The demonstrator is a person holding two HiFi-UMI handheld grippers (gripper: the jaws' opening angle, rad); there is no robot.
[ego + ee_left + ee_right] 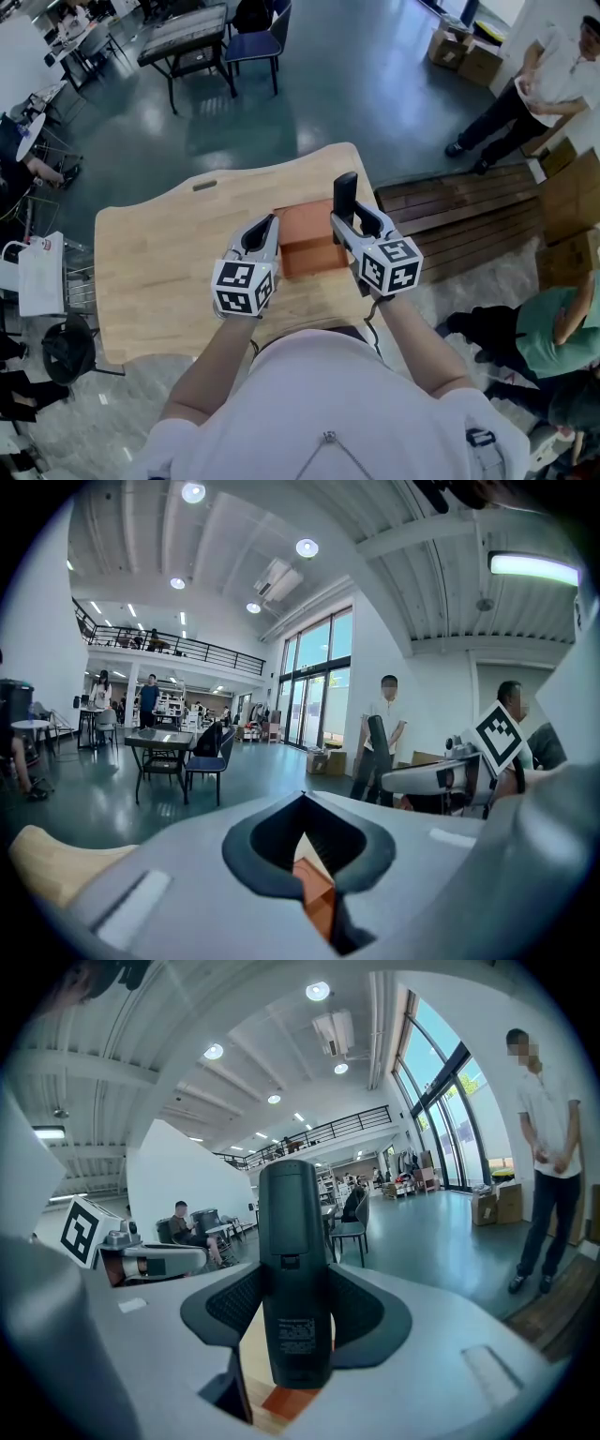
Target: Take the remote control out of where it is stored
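Out of storage: the black remote control (346, 194) appears lifted free of its orange storage box (305, 246) on the wooden worktop (155, 253). It is clamped in the right gripper (349, 223), whose fingers (366, 1312) press its two long sides near the lower end. The body rises from the fingers toward 12 o'clock, and its butt hangs just below the pads, above the box. It looks like a light, rigid plastic bar, with smooth flanks that could slide under a loose squeeze. The narrow sides low on the body, where it is held now, seem the sound place to grip and spare the buttons. The left gripper (265, 228), at the box's 9 o'clock edge, has its fingers (239, 850) closed together with nothing seen between them. Whether they touch the box is unclear.
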